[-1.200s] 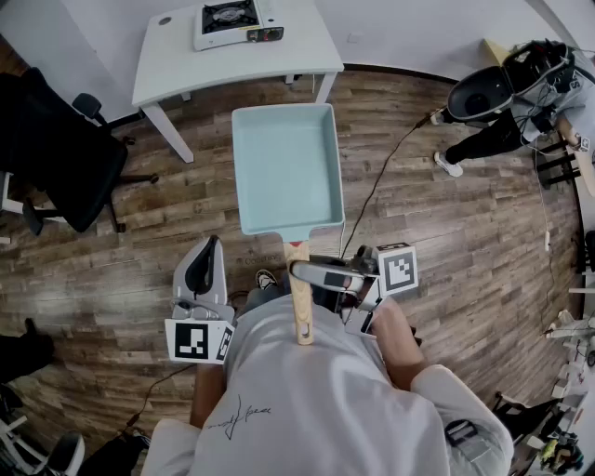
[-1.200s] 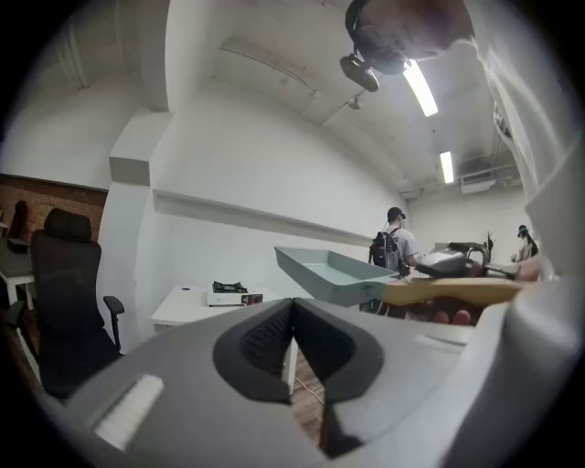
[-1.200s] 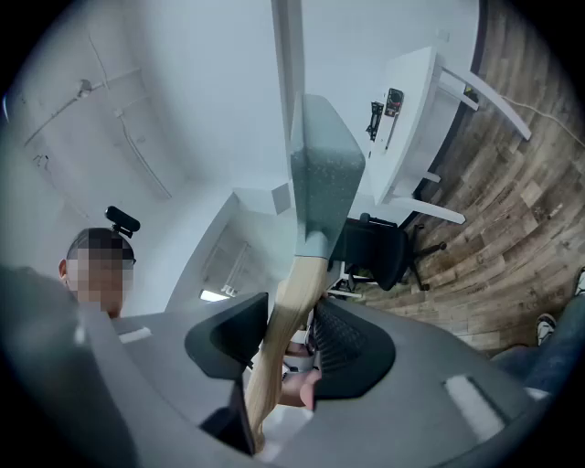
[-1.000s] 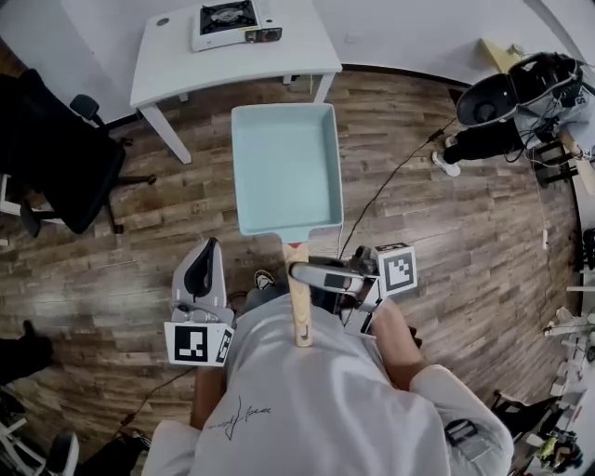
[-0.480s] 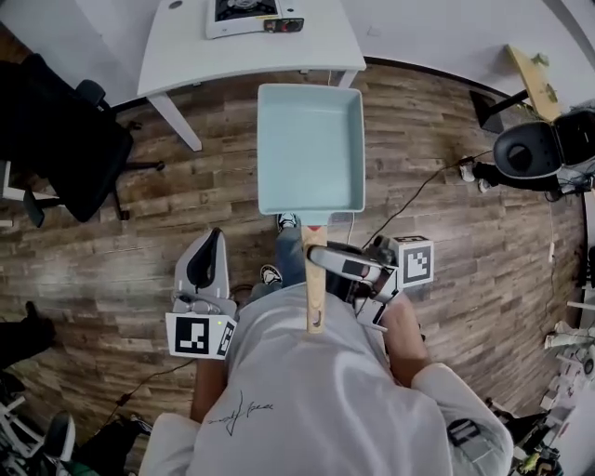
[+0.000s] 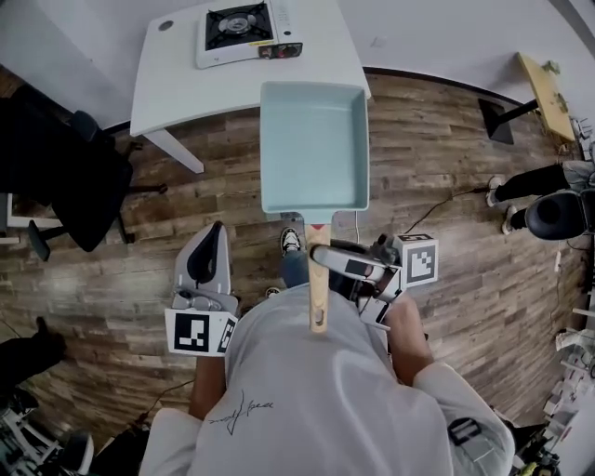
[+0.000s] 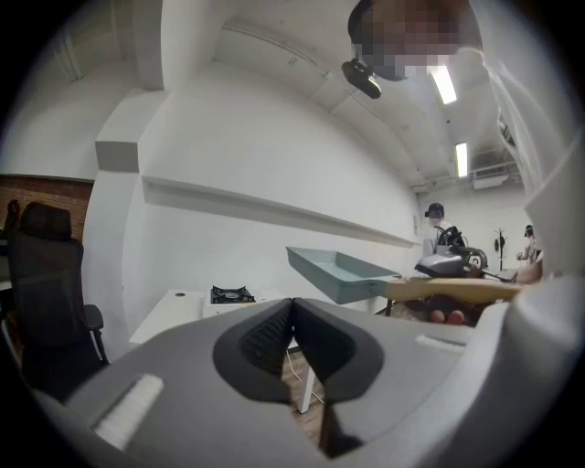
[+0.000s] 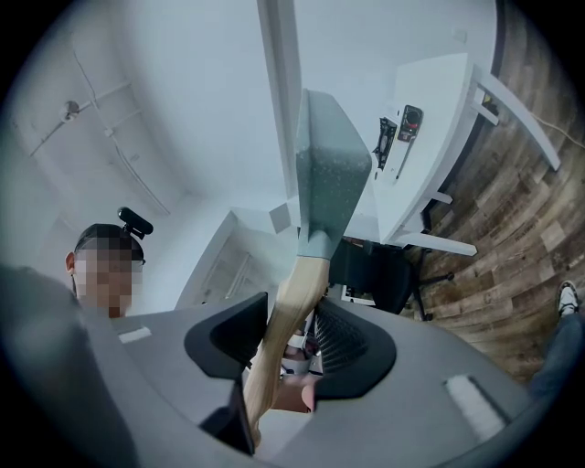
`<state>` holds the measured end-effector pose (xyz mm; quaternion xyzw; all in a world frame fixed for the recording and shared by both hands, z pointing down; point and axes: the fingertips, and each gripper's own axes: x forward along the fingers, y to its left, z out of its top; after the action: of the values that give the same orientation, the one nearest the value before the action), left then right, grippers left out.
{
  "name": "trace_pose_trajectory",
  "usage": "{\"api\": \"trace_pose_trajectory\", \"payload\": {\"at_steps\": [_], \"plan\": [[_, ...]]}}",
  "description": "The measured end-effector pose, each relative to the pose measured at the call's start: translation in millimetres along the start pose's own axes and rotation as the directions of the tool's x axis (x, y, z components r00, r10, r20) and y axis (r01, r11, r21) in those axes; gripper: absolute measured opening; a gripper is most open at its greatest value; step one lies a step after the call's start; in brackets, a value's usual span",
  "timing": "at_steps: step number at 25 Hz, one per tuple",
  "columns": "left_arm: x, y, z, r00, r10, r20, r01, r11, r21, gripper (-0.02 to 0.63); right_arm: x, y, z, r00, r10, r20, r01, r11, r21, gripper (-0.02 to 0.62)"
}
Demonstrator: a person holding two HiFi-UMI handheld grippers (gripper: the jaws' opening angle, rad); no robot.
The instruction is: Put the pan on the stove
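The left gripper (image 6: 210, 249) sits at the person's left side and points toward 12 o'clock, its jaws pressed together with nothing between them. The right gripper (image 6: 319, 254) points toward 9 o'clock across the body, its jaws clamped on the pan's wooden handle (image 6: 318, 299). The right forearm (image 6: 407, 342) reaches forward.

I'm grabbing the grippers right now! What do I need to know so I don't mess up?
The right gripper is shut on the pan's wooden handle.
The left gripper is shut and empty.
The pan is empty, in the air above the floor, at the near edge of the white table.
The stove sits on the table's far side with nothing on it.
Done: pan lifted. Left: carry it over the stove and set it down.
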<state>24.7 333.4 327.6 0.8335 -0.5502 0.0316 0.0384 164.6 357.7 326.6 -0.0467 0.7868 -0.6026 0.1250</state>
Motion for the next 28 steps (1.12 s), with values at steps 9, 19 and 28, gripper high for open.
{"api": "trace_pose_trajectory", "payload": {"at_steps": [9,19,28], "plan": [[83,22,2,1.000,0.024,-0.018,-0.024,1.000,-0.008,0.005,8,-28,86,1.000,0.011,-0.018,-0.012,1.000,-0.018,0.156],[145,37,3,0.999,0.025,-0.037,-0.027,0.998,-0.049,0.005,12,-53,138,0.999,-0.001,-0.038,0.001,1.000,0.015,0.157],[166,62,-10,0.998,0.047,-0.041,-0.051,0.993,-0.107,0.005,38,-73,167,0.997,-0.016,-0.072,0.019,0.999,0.032,0.163]]}}
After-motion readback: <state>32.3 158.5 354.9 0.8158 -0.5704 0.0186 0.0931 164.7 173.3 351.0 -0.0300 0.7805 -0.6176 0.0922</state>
